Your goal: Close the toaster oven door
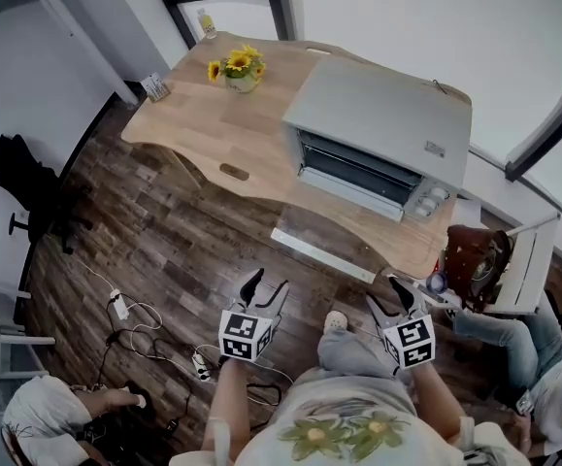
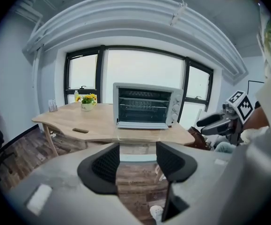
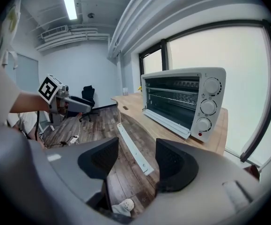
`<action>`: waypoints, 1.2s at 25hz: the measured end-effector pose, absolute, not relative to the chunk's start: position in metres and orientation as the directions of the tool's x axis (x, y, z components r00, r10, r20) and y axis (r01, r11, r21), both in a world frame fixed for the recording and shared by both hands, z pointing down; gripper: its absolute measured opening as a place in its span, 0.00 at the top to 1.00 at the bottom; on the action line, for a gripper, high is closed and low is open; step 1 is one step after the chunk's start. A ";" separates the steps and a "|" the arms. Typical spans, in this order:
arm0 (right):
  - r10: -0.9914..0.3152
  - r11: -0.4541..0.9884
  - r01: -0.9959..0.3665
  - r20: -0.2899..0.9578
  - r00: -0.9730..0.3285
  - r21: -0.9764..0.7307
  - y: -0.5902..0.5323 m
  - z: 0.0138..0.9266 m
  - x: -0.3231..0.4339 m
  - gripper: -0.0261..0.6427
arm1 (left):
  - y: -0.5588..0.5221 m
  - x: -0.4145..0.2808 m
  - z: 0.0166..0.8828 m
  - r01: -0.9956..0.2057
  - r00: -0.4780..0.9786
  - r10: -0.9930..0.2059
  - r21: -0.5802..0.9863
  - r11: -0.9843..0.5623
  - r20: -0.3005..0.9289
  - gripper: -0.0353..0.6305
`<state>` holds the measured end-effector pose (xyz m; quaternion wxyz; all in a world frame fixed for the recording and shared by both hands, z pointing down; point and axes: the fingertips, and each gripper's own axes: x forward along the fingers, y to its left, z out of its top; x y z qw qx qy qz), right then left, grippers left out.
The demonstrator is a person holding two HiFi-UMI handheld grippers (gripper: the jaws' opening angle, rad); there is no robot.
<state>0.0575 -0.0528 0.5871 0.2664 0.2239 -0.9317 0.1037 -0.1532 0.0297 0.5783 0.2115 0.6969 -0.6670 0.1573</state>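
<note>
Oven: toaster oven [image 1: 378, 124] sits at the right end of the desk [image 1: 213, 134].
Door: door [image 1: 321, 254] hangs fully down, flat, its handle bar nearest the person.
Left hand-held gripper [image 1: 266, 289]: jaws wide apart, empty, well short of the door.
Right hand-held gripper [image 1: 385, 299]: likewise spread and empty.
Progress: apparently not started; reaching, lifting and shutting all remain.

Both forearms reach forward from the torso, bare, side by side and apart. left gripper [image 2: 137, 161]: jaws wide apart, nothing between the pads. right gripper [image 3: 136, 161]: jaws apart too, empty. Both point ahead, tips slightly splayed outward in the head view. Marker cubes sit topside.
</note>
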 end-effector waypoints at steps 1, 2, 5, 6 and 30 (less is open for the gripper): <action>-0.364 0.872 -0.482 0.551 -0.751 -0.080 -0.055 0.592 0.056 0.61 | 0.027 -0.157 0.585 -0.997 0.065 -0.853 0.077 -0.029 0.517 0.59; -0.365 0.867 -0.490 0.559 -0.744 -0.086 -0.057 0.596 0.055 0.61 | 0.024 -0.160 0.592 -0.997 0.068 -0.844 0.072 -0.036 0.532 0.59; -0.363 0.861 -0.500 0.577 -0.732 -0.092 -0.059 0.607 0.051 0.61 | 0.014 -0.169 0.608 -0.997 0.070 -0.829 0.064 -0.041 0.555 0.59; -0.362 0.861 -0.501 0.581 -0.729 -0.091 -0.060 0.610 0.050 0.61 | 0.011 -0.171 0.612 -0.997 0.069 -0.826 0.060 -0.042 0.559 0.59; -0.460 0.654 -0.751 0.741 -0.489 -0.090 -0.067 0.700 0.043 0.60 | -0.037 -0.233 0.730 -0.931 0.241 -0.551 0.029 -0.365 0.799 0.53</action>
